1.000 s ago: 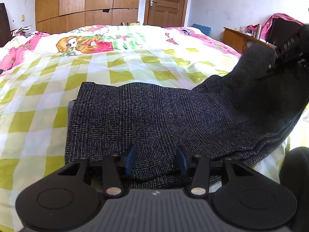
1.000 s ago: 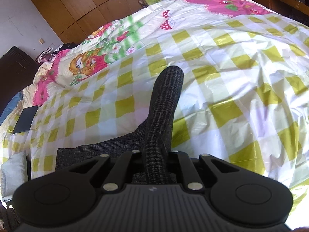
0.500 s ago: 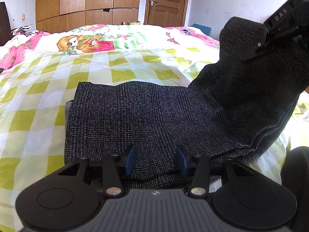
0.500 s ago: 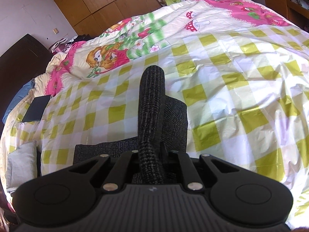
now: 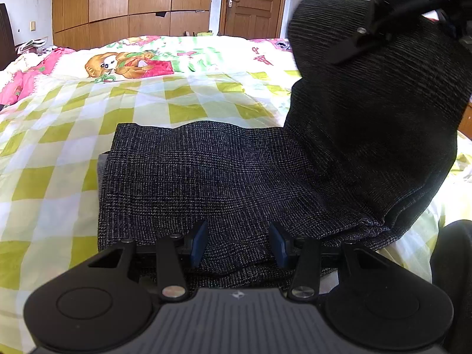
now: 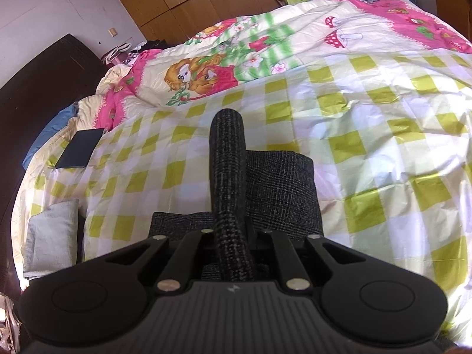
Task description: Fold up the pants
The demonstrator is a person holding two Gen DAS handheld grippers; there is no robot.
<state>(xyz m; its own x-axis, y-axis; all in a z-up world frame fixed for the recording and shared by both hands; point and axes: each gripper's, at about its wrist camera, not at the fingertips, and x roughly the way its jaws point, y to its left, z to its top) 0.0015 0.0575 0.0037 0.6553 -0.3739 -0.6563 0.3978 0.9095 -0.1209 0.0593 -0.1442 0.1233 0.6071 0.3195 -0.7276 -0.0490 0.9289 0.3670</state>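
One pair of dark grey woven pants [image 5: 206, 183] flat on green-checked bedspread [image 5: 59, 147] | right gripper [image 6: 233, 233] jaws clamp lifted end | left gripper [image 5: 237, 243] jaws half-open, straddling near edge, not pinching | step: folding over | next: lay end squarely on flat part

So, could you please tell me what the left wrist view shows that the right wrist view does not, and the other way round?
Only the left wrist view shows the brown wooden door and the open left gripper over the flat part of the dark grey woven pants. Only the right wrist view shows the flat black tablet-like slab and the grey folded cloth. Both show the green-checked bedspread, the wooden wardrobe and the right gripper shut on the lifted pants end.
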